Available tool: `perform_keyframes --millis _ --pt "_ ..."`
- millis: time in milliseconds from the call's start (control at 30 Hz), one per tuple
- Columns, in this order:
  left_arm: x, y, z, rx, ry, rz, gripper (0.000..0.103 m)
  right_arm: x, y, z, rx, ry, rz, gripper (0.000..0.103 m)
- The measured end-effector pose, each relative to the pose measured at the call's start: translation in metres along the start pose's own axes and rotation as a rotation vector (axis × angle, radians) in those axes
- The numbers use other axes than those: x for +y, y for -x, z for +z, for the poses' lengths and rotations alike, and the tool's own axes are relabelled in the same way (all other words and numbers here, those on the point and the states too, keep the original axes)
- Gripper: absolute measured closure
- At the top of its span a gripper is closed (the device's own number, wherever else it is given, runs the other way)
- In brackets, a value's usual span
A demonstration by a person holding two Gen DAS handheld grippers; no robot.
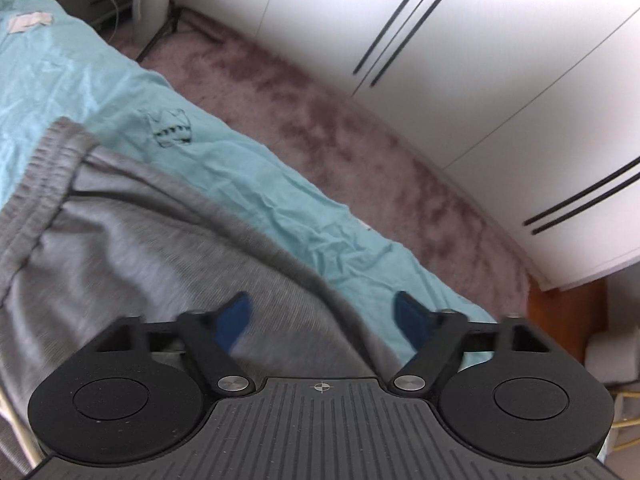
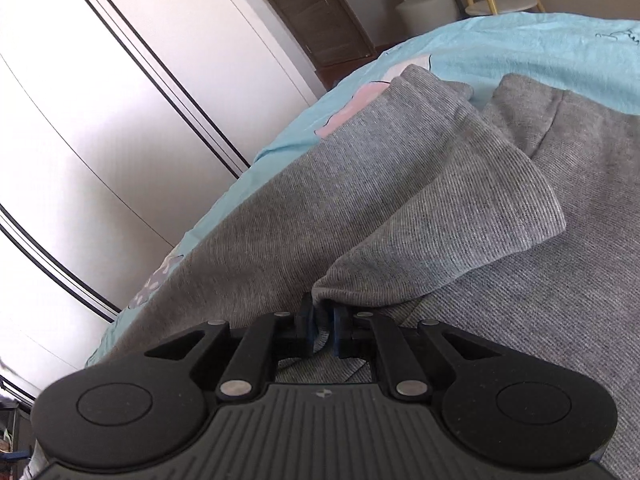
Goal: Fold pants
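**A:** Where are the pants, and what are they lying on?

**B:** The grey sweatpants (image 2: pixel 400 184) lie on a bed covered with a light turquoise sheet (image 1: pixel 248 176) printed with small cartoon drawings. In the left wrist view the ribbed elastic waistband (image 1: pixel 44 176) sits toward the far end of the bed, and the grey cloth reaches close to the bed's side edge, beyond which there is mauve carpet (image 1: pixel 360 132) and a white wardrobe (image 1: pixel 480 60).

**A:** What are the two grippers doing?

**B:** The right gripper (image 2: pixel 322 322) has its blue fingers pressed together, pinching a gathered fold of the grey cloth. From that pinch, a leg end with its cuff (image 2: pixel 432 80) runs away across the rest of the garment. The left gripper (image 1: pixel 322 312) hangs just over the pants near the bed's side edge with its fingers spread and nothing between them. One finger shows over grey cloth, the other over the sheet. That view is motion-blurred.

**A:** How far along does the folding look?

**B:** Early to middle, I judge. One leg appears to be laid over the other, though loosely, with a raised crease and uneven edges. The pants are still long; no crosswise fold bringing the cuffs toward the waistband shows yet. Left to do, it seems: set the held cloth down, smooth it, then fold the length in half or in thirds.
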State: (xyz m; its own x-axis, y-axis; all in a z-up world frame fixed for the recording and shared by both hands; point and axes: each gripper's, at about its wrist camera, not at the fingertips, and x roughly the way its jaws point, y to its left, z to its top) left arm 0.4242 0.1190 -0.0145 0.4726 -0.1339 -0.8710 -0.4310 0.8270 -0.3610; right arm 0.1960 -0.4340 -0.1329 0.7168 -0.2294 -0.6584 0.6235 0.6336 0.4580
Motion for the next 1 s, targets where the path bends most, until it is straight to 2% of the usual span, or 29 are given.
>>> perform_keyframes --millis 233,333,367,400,467,600,767,867,1000 --pt "-0.003 -0.047 0.014 0.086 0.091 0.051 0.026 0.007 -0.006 -0.002 -0.015 0.05 -0.014 0.096" --pt "-0.004 -0.057 0.016 0.103 0.099 0.114 0.042 0.007 -0.004 -0.003 -0.011 0.04 -0.005 0.096" --pt "-0.004 -0.058 0.016 0.102 0.09 0.133 0.05 0.005 -0.006 -0.001 -0.008 0.033 0.0 0.096" --pt "-0.005 -0.058 0.014 0.093 0.081 0.16 0.066 0.004 -0.007 0.0 -0.006 0.025 0.003 0.096" --pt "-0.003 -0.057 0.012 0.081 0.056 0.205 0.081 0.001 -0.008 0.002 -0.001 0.008 0.012 0.096" --pt "0.018 -0.04 0.004 0.034 0.118 0.099 0.095 -0.006 -0.009 0.01 0.02 -0.054 0.047 0.096" --pt "0.046 0.009 -0.012 -0.02 0.179 -0.008 0.097 -0.017 0.005 0.019 -0.004 -0.168 0.144 0.097" --pt "0.06 0.053 -0.023 -0.045 0.167 -0.063 0.098 -0.012 0.027 0.027 -0.066 -0.165 0.192 0.097" --pt "0.084 0.127 -0.053 -0.093 0.106 -0.178 0.099 -0.007 0.075 0.043 -0.154 -0.196 0.266 0.097"
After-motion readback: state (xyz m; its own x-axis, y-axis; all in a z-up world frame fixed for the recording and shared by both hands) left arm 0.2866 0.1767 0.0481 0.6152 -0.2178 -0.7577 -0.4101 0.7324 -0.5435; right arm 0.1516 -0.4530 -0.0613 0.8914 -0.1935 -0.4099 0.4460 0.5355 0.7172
